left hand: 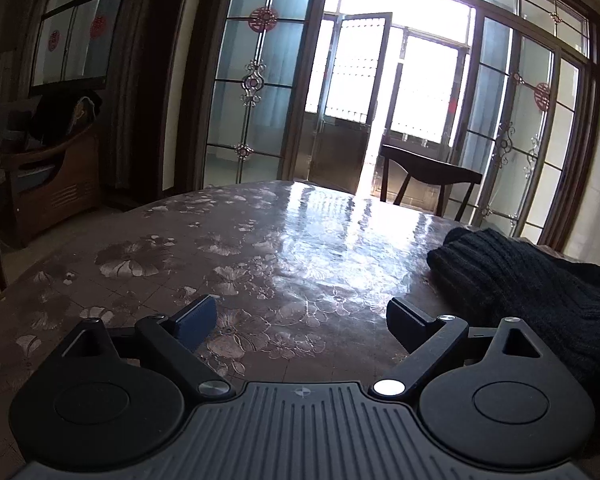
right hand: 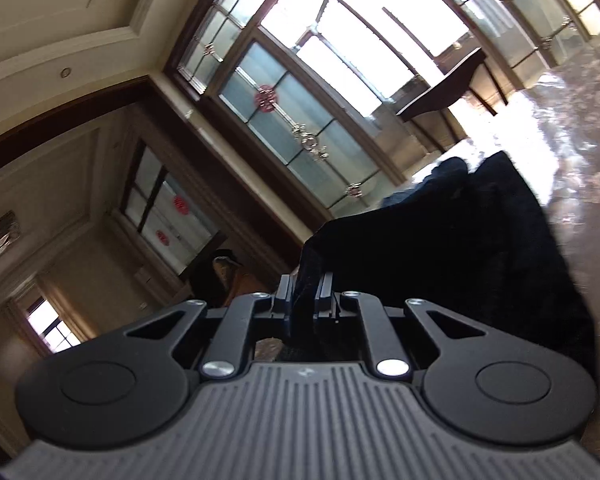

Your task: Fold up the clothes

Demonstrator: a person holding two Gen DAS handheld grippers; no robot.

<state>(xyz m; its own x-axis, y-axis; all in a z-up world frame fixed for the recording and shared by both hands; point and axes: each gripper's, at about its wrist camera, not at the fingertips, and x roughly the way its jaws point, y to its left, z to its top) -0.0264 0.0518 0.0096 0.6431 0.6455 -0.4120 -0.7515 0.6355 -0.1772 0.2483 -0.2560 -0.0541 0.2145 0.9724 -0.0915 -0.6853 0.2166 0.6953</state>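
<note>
One knit in hand, fold stage unsettled

One dark ribbed knit (left hand: 532,280) is the only garment in view. Seen from the left wrist, it lies on the right side of the surface (left hand: 260,248), bunched, with a rolled end pointing to the far side and the rest running off the right edge of the view. From the right wrist, the same knit (right hand: 440,240) rises from the surface as a lifted flap with a rumpled far end.

The right gripper (right hand: 303,292) has its fingers pressed together on an edge of the knit, and the cloth runs on between them. That gripper is tilted hard to one side, so the room looks slanted in its view. The left gripper (left hand: 300,316) has its fingers spread wide, with nothing between them. It sits low over the flowered cloth of the surface, just left of the knit and not touching it.

How far the folding has gone cannot be settled from this. The knit is not a flat, squared stack, so a finished fold is not showing. A lifted edge fits two stages equally well: the cloth being raised to spread it out, or a flap being carried over for a fold. Most of the garment is out of frame or lost in shadow, so creases already made cannot be counted.
</note>
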